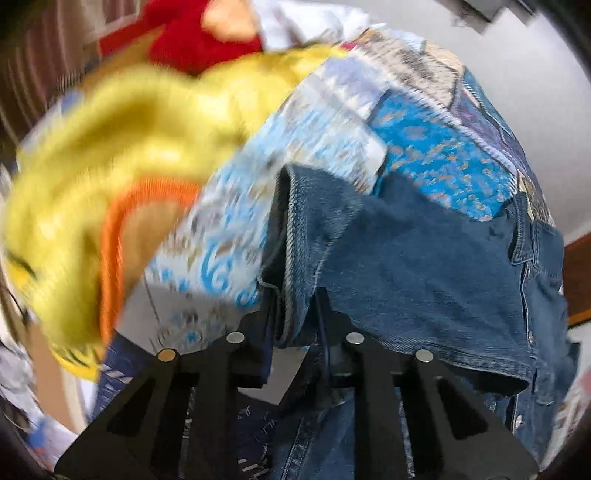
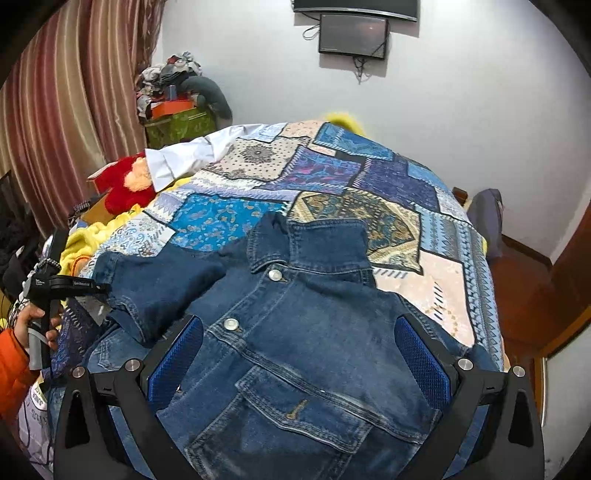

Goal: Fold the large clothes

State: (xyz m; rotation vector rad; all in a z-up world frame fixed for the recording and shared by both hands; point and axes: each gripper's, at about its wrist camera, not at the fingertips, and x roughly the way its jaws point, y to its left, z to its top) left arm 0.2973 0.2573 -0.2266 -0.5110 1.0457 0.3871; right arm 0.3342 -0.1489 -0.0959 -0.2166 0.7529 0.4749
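Observation:
A blue denim jacket (image 2: 295, 332) lies front-up on a patchwork bedspread (image 2: 332, 177), collar toward the far side. My left gripper (image 1: 293, 332) is shut on the cuff of the jacket's sleeve (image 1: 295, 236); it also shows in the right wrist view (image 2: 99, 288) at the left, holding the sleeve (image 2: 159, 284) folded across the chest. My right gripper (image 2: 299, 354) is open and hovers over the jacket's front, its blue pads (image 2: 421, 354) wide apart above the chest pocket (image 2: 295, 417). It holds nothing.
A yellow blanket (image 1: 122, 147), a red plush toy (image 2: 122, 188) and a white shirt (image 2: 184, 158) lie at the bed's left edge. A pile of clutter (image 2: 177, 99) stands by the striped curtain (image 2: 66, 110). A screen (image 2: 352, 35) hangs on the wall. Wooden floor (image 2: 524, 288) lies right.

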